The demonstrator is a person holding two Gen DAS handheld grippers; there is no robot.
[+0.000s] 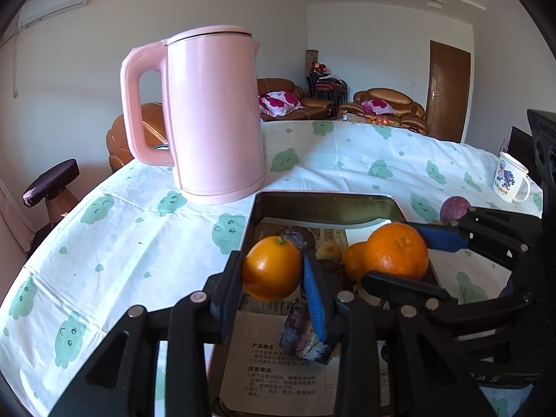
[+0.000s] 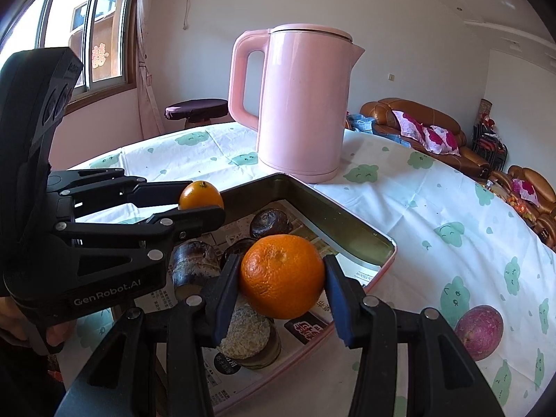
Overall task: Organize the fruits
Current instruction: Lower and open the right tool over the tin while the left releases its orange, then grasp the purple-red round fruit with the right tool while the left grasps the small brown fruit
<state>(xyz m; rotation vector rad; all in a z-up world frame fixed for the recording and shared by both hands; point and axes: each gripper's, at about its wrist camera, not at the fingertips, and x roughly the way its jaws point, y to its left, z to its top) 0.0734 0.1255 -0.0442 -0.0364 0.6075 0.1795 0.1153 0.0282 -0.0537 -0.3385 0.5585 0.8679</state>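
Both tongs are hovering over the tray, each clamped on fruit: the left tongs are pinching a small smooth orange between narrowly set jaws, the right tongs are gripping a bigger dimpled orange with jaws a bit wider. Below and between the tongs the paper-lined tray is already holding dark round fruits, and a purple fruit is lying on the tablecloth, outside the tray, right of the right tongs. Risks: the two tongs are working close together, so arms could be knocking each other; a released orange is likely rolling onto the dark fruits or over the low rim; the pink kettle is standing just beyond the tray and could get bumped. Hard to read: the dark items under the left tongs are blurry, the tray's near edge is cut off behind the tongs, and contact of either orange with the tray floor is not visible.
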